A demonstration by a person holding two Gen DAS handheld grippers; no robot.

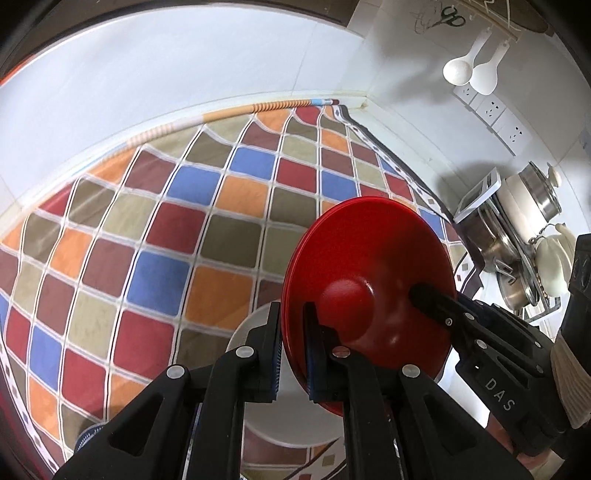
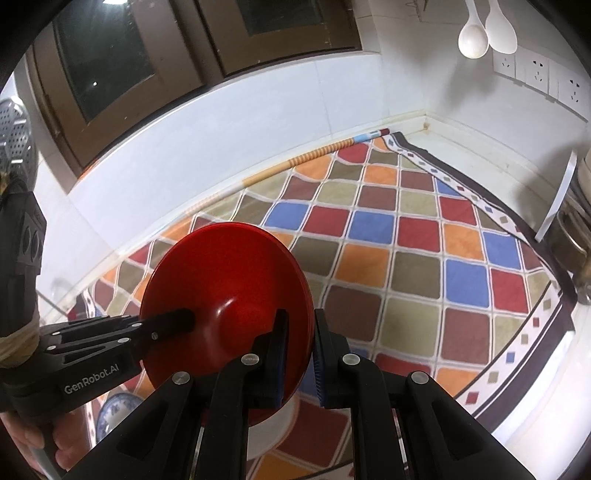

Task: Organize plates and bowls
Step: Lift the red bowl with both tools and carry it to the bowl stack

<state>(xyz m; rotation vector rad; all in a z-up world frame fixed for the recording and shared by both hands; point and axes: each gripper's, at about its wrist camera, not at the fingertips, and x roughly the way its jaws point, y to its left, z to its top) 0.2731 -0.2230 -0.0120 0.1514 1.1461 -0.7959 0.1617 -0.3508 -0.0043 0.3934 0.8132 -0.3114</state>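
A red plate (image 1: 369, 266) is held on edge above the checkered cloth. My left gripper (image 1: 293, 350) is shut on its near rim, one pad on each face. My right gripper (image 2: 299, 350) is shut on the opposite rim of the same red plate (image 2: 229, 280). Each gripper shows in the other's view: the right one (image 1: 428, 295) comes in from the right, the left one (image 2: 177, 321) from the left. A white dish (image 1: 258, 332) lies on the cloth under the plate, mostly hidden. A blue-patterned dish (image 2: 118, 410) shows partly at lower left.
The checkered cloth (image 1: 166, 229) covers the counter up to the white tiled wall. Steel pots and a white kettle (image 1: 546, 266) stand at the right. White spoons (image 2: 484, 33) hang above wall sockets. A metal colander (image 2: 14, 136) is at the left edge.
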